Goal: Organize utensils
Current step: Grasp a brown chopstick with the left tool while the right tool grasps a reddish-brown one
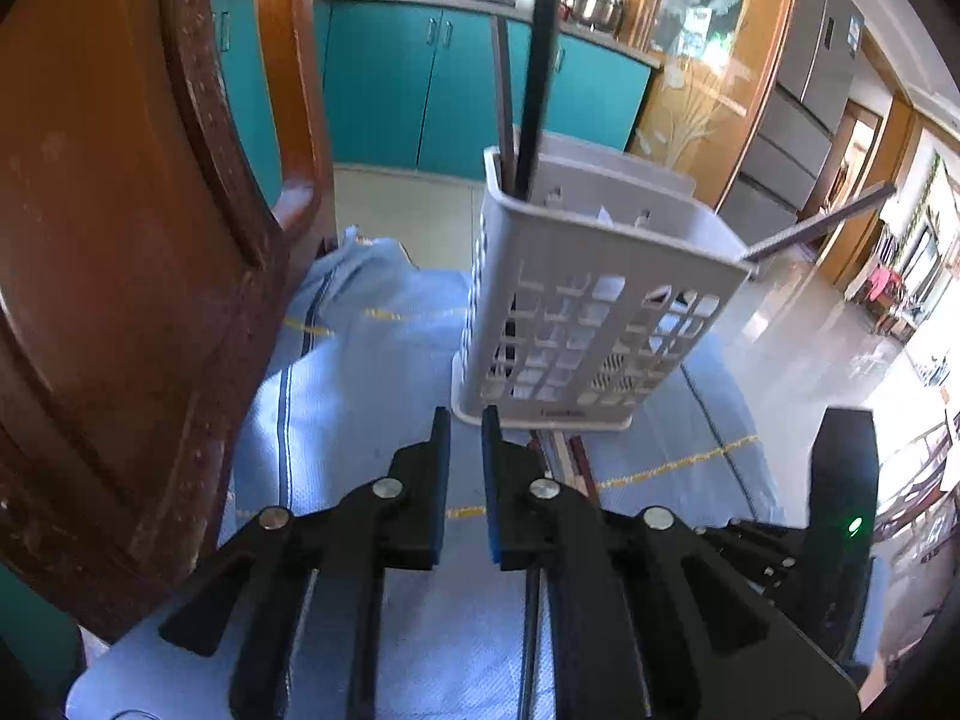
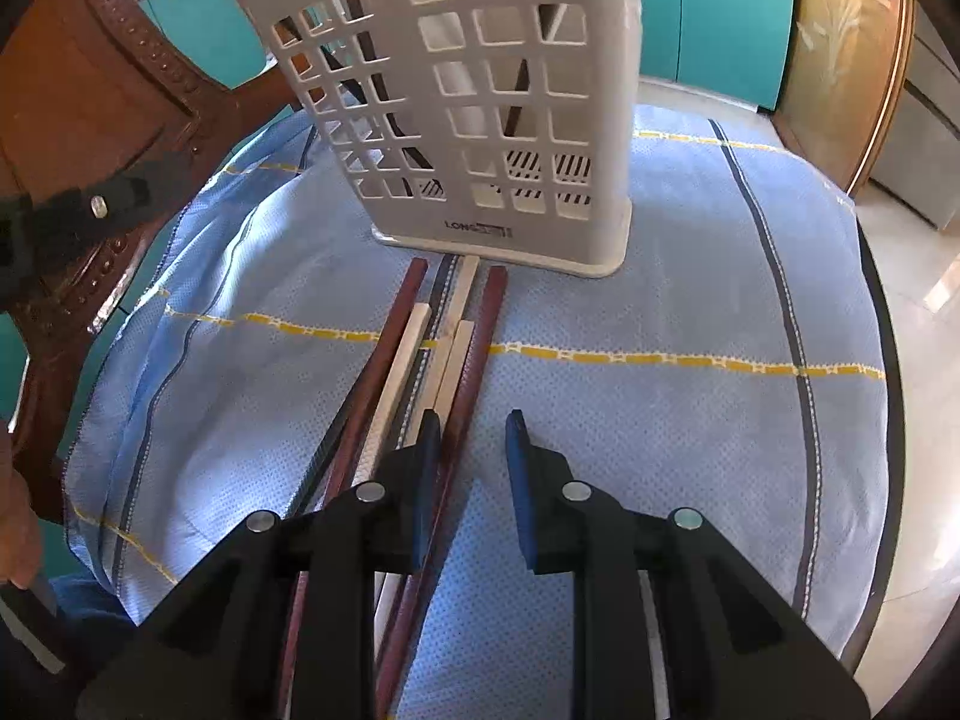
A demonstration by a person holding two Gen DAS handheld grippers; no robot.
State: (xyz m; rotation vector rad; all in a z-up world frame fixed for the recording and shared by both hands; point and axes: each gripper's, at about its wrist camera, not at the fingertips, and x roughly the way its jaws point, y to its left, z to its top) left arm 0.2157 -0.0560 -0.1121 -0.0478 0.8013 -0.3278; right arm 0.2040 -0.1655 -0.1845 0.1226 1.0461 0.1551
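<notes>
Left gripper: the black two-finger left gripper (image 1: 466, 420) with blue pads hovered over the cloth, its jaws parted by a narrow gap with nothing between them.
Right gripper: the black two-finger right gripper (image 2: 471, 420) with blue pads stood released, its jaws a little apart and empty; its left fingertip (image 2: 429, 426) lay over the near ends of the sticks.
Holder: a white slotted plastic utensil holder (image 1: 576, 312) stood upright just beyond the left fingertips, and straight ahead of the right ones.
Sticks in holder: 2 dark chopsticks (image 1: 534, 90) rose from the holder's far left corner; 1 more (image 1: 822, 228) leaned out over its right rim.
Sticks on cloth: dark red and pale wooden chopsticks (image 2: 414, 360) lay side by side, running from under the right gripper's left finger up to the holder's base; the exact count was unclear.
Surface: a light blue cloth with yellow and dark stripes (image 2: 660, 420) covered the table beneath both grippers.
Left of fingers: a brown wooden chair back (image 1: 120, 240) stood close beside the left gripper.
</notes>
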